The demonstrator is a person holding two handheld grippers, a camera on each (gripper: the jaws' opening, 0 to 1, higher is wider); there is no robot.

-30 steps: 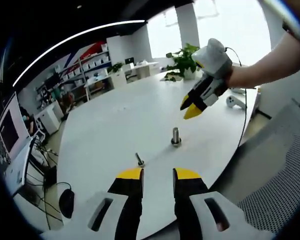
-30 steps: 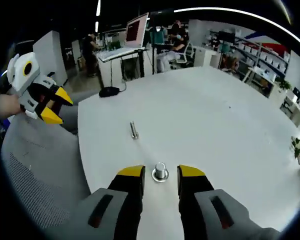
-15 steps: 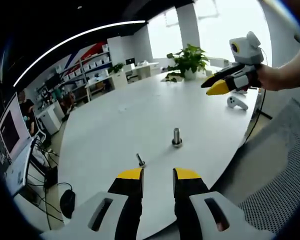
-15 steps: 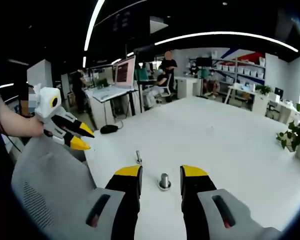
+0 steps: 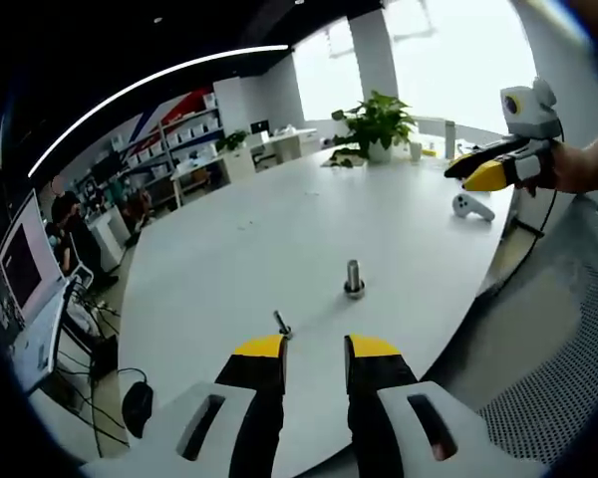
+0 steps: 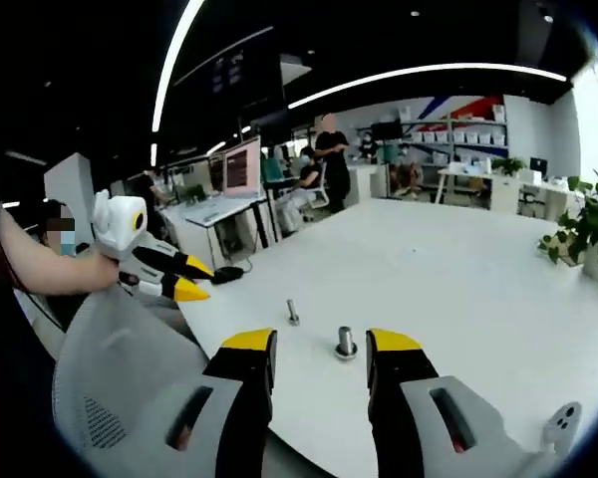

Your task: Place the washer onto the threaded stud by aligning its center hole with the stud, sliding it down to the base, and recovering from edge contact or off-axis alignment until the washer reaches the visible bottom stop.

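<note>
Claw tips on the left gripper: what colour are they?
Yellow tips on black jaws, clearest in the left gripper view on the left claw.

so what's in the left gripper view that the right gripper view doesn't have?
Left gripper view: the right tongs, in a hand past the table's far edge, above a white controller.
Right gripper view: the left tongs, held over a mesh chair, and a person standing by the desks.
Both: the threaded stud upright on the table, a smaller bolt near it, and a potted plant.
</note>
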